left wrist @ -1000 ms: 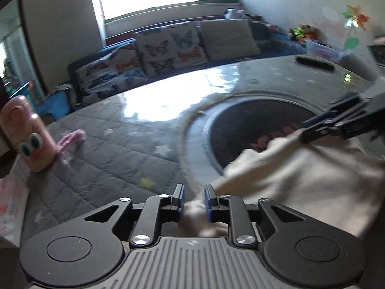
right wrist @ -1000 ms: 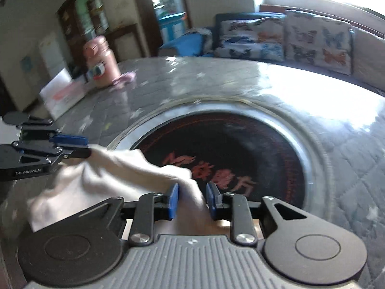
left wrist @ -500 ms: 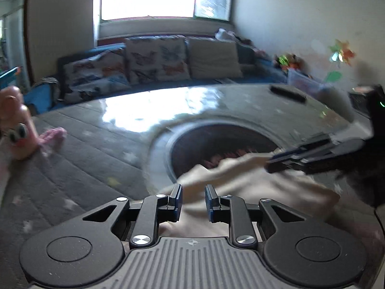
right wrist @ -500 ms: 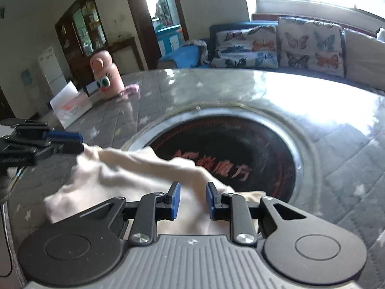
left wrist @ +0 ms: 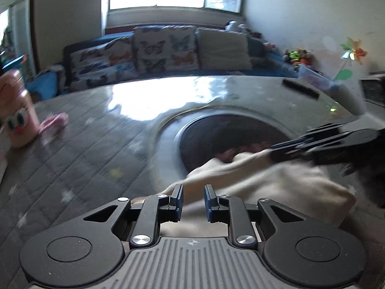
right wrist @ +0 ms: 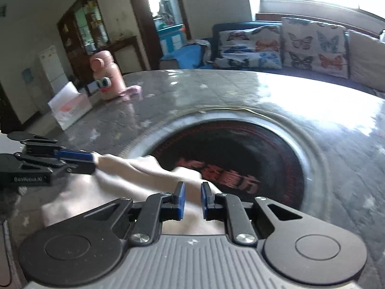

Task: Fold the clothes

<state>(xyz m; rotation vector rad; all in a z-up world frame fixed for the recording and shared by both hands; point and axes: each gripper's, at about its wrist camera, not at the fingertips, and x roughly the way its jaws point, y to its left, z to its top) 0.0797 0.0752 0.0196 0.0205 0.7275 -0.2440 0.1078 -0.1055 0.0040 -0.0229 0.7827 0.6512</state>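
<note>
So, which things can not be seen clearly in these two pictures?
- Cream garment: near part hidden under the left claw body, left wrist view; type unclear.
- Red writing in the dark disc: partly covered by cloth, blurred, right wrist view.
- Right claw: grip hidden by its pads.

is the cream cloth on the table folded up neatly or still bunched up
Bunched up, not neatly folded. The cream cloth lies in loose rumpled ridges, stretched between the left gripper and the right gripper, one corner draped over the table's dark round inset.
</note>
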